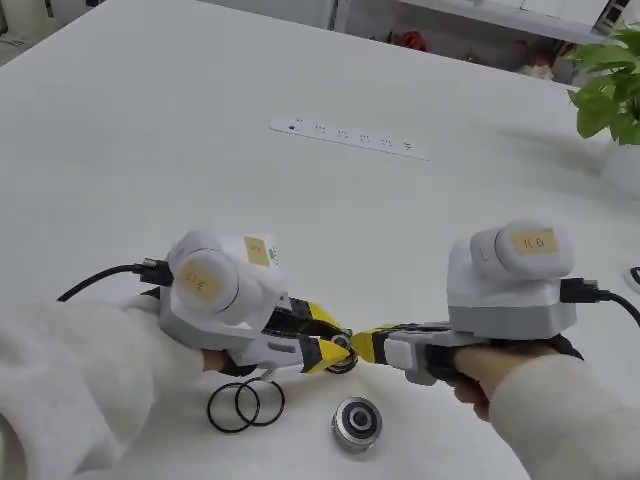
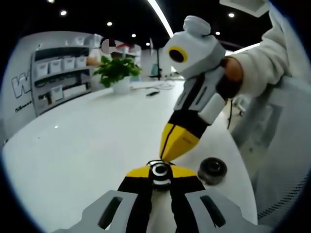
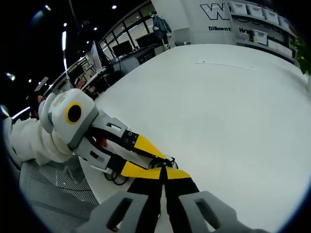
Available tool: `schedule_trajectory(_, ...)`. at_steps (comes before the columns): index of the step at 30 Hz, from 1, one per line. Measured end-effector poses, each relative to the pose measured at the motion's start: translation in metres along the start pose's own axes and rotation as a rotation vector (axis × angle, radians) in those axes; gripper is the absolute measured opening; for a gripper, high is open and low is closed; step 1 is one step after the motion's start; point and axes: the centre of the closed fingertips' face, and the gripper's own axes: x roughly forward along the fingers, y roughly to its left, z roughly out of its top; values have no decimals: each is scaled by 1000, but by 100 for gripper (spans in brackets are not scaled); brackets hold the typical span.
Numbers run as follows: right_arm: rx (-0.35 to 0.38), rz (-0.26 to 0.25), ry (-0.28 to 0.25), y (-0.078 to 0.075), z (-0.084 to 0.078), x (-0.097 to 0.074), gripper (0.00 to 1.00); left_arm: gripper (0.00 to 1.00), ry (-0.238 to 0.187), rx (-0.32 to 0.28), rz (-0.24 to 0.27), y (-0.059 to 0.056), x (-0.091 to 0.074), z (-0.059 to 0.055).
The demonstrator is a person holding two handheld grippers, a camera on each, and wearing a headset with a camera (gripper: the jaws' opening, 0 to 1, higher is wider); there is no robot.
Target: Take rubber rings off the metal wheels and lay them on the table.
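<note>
Just beyond the loose wheel (image 1: 357, 422), my left gripper (image 1: 338, 352) pinches a second wheel (image 2: 160, 173); my right gripper (image 1: 362, 346) has its jaws seemingly pressed together against it.

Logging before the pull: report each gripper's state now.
Left gripper: shut on a metal wheel.
Right gripper: shut, tips at that wheel.

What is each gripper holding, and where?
Left gripper clamps a wheel by its rim. Right gripper, jaws together, meets that wheel; any hold cannot be told.

Two rubber rings (image 1: 209, 409), seemingly two metal wheels (image 1: 357, 422)
</note>
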Motion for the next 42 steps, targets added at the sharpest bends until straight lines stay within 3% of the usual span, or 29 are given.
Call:
schedule_trajectory(1, 0, 16, -72, 4, 13, 0, 0, 14, -1, 0, 0, 0, 0, 0)
schedule_trajectory(3, 7, 1, -57, 1, 13, -4, 0, 14, -3, -3, -1, 0, 0, 0)
schedule_trajectory(5, -50, -38, -27, -6, 7, -3, 0, 14, -5, -4, -2, 0, 0, 0)
schedule_trajectory(8, -2, -25, -32, -8, 6, -2, 0, 14, -6, -4, -2, 0, 0, 0)
schedule_trajectory(15, -4, -25, -25, -7, 5, -1, 0, 14, -2, -17, -2, 0, 0, 1)
schedule_trajectory(19, 3, -27, -20, -8, 4, -1, 0, 14, 18, -19, -7, 0, -1, 1)
schedule_trajectory(22, 4, -24, -19, -8, 4, -1, 0, 14, 56, -25, -22, 1, -4, 1)
schedule_trajectory(26, 0, -22, -21, -8, 5, -1, 0, 15, 86, 20, -21, 3, -9, 1)
schedule_trajectory(32, -6, -26, -29, -9, 8, -3, 0, 35, 86, -16, 21, 18, -22, 14)
schedule_trajectory(34, -3, -27, -32, -10, 8, -4, 0, 39, 94, -5, 31, 20, -27, 15)
schedule_trajectory(35, -2, -28, -34, -10, 9, -4, 0, 38, 95, 32, 39, 22, -30, 18)
schedule_trajectory(38, 2, -30, -38, -11, 10, -5, 0, 38, 56, 28, 24, 20, -37, 30)
schedule_trajectory(40, 3, -32, -43, -12, 11, -6, 0, 44, 28, 3, 16, 16, -41, 40)
schedule_trajectory(42, 6, -33, -49, -12, 13, -7, 0, 50, 17, 21, 15, 13, -44, 48)
